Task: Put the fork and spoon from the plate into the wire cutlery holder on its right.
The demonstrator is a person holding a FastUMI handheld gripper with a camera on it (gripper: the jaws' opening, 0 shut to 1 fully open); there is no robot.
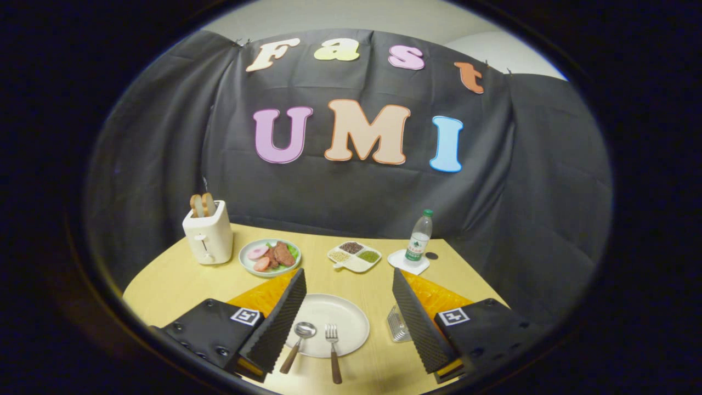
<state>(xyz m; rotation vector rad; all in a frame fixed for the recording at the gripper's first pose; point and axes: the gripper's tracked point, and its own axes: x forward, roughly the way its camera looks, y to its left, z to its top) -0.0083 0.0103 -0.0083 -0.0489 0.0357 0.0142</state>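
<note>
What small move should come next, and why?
Probably lower the open gripper toward the wooden-handled metal fork. It and the wooden-handled metal spoon both lie on the white round plate between the fingers, untouched; the wire cutlery holder waits by the right finger.

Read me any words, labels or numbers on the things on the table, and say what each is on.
Water bottle label: print too small to read.
Toaster: no text to be seen.
Gripper, fingers open either side of the white plate: square coded markers, no words.
</note>
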